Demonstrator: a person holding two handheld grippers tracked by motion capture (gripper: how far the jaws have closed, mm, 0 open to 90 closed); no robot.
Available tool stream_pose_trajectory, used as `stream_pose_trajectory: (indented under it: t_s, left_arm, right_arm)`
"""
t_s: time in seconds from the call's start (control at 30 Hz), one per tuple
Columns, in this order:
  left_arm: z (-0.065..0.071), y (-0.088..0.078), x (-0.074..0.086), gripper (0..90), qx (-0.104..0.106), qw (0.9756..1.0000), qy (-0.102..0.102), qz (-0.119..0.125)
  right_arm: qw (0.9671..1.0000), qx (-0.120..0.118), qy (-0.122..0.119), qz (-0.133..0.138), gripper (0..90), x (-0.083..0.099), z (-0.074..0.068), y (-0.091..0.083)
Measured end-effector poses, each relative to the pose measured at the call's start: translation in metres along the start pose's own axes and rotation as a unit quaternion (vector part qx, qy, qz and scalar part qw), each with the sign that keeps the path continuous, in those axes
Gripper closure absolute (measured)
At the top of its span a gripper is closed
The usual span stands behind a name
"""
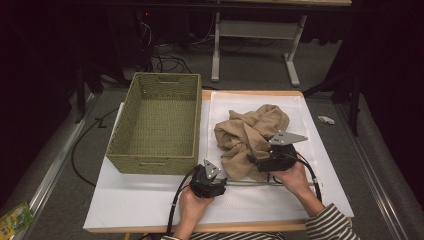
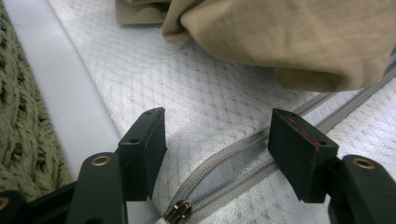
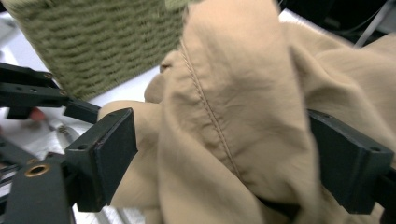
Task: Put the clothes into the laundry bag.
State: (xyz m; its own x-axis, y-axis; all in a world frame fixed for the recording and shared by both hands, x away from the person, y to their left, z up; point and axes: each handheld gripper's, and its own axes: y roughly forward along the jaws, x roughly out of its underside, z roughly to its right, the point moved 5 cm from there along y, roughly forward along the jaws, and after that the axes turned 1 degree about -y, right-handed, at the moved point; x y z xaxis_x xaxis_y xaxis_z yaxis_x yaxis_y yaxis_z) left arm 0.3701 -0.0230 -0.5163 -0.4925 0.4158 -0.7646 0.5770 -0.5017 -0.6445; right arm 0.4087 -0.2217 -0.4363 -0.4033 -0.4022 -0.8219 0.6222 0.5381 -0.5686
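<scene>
A crumpled tan garment (image 1: 252, 132) lies heaped on a white quilted zip bag (image 1: 310, 175) spread flat on the table. My right gripper (image 1: 256, 161) is pushed into the heap's near edge. In the right gripper view its jaws stand wide with a seamed fold of the garment (image 3: 224, 107) bulging between them, and the pads do not visibly clamp it; right gripper (image 3: 224, 140). My left gripper (image 1: 219, 181) sits low at the bag's near left corner. Its jaws are open (image 2: 217, 135) over the grey zipper (image 2: 224, 161), with the metal slider (image 2: 179, 212) just below them.
A green woven basket (image 1: 157, 162) stands empty on the left, close beside the bag; its wall (image 2: 18, 130) is right beside my left gripper. Both sit on a white board (image 1: 135, 200). The floor, with cables, lies beyond the table's far edge.
</scene>
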Motion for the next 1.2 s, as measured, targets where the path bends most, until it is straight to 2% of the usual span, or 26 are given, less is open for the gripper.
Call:
stream_pose_trajectory:
  t_s: [0.03,0.07,0.13,0.17,0.23,0.33,0.53,0.57,0.63,0.67,0.7,0.73,0.8,0.83,0.9,1.03,1.13,1.2]
  left_arm:
    - [0.002,-0.004,0.000,38.6,-0.003,0.9997,0.007,0.021]
    - [0.001,-0.005,-0.001,39.4,-0.003,0.9995,0.007,0.030]
    - [0.000,-0.006,-0.001,39.4,0.001,0.9994,0.001,0.034]
    - [-0.001,-0.006,-0.001,38.8,0.006,0.9994,-0.007,0.035]
    - [-0.002,-0.005,-0.002,38.5,0.010,0.9993,-0.010,0.033]
    - [0.000,-0.004,-0.007,38.8,0.007,0.9993,0.010,0.034]
    - [0.002,0.004,-0.008,38.7,0.012,0.9996,0.016,0.022]
    - [0.002,0.005,-0.008,38.5,0.010,0.9997,0.017,0.017]
    - [0.002,0.005,-0.008,38.7,0.012,0.9997,0.016,0.017]
    - [0.002,0.006,-0.008,38.5,0.012,0.9997,0.015,0.015]
    - [0.002,0.006,-0.008,38.5,0.012,0.9997,0.016,0.014]
    - [0.003,0.006,-0.008,38.6,0.013,0.9997,0.018,0.011]
    - [0.004,0.007,-0.008,38.5,0.013,0.9996,0.023,0.009]
    - [0.004,0.007,-0.008,38.3,0.015,0.9995,0.025,0.008]
    - [0.005,0.006,-0.009,37.8,0.021,0.9993,0.027,0.013]
    - [0.009,0.007,-0.012,36.4,0.034,0.9987,0.032,0.019]
    - [0.013,0.009,-0.013,35.9,0.039,0.9984,0.037,0.019]
    - [0.016,0.012,-0.013,35.4,0.034,0.9983,0.046,0.008]
  right_arm:
    - [0.9999,-0.002,0.003,-0.017,11.2,0.003,0.000,0.012]
    - [0.9997,-0.002,0.003,-0.025,10.7,0.005,0.000,0.015]
    - [0.9995,-0.002,0.004,-0.030,10.4,0.007,0.000,0.020]
    - [0.9987,-0.002,0.005,-0.051,9.8,0.012,-0.001,0.031]
    - [0.9983,-0.003,0.006,-0.058,9.8,0.014,-0.001,0.034]
    - [0.9968,-0.004,0.002,-0.080,11.2,0.021,-0.001,0.048]
    - [0.9952,-0.001,-0.006,-0.098,16.3,0.028,0.002,0.060]
    - [0.9947,0.007,-0.012,-0.102,21.6,0.031,0.002,0.063]
    - [0.9943,0.013,-0.020,-0.104,24.0,0.032,0.003,0.065]
    - [0.9933,0.023,-0.030,-0.109,31.1,0.033,0.003,0.067]
    - [0.9933,0.023,-0.030,-0.109,31.1,0.033,0.003,0.067]
    - [0.9930,0.025,-0.037,-0.110,35.7,0.033,0.003,0.067]
    - [0.9922,0.023,-0.040,-0.116,47.9,0.034,0.005,0.066]
    - [0.9917,0.017,-0.046,-0.119,59.5,0.035,0.007,0.064]
    - [0.9918,0.014,-0.046,-0.118,69.0,0.034,0.009,0.062]
    - [0.9934,-0.002,-0.034,-0.109,77.5,0.033,0.014,0.056]
    - [0.9947,-0.008,-0.022,-0.101,79.0,0.032,0.018,0.050]
    - [0.9958,-0.007,-0.017,-0.090,79.7,0.031,0.022,0.040]
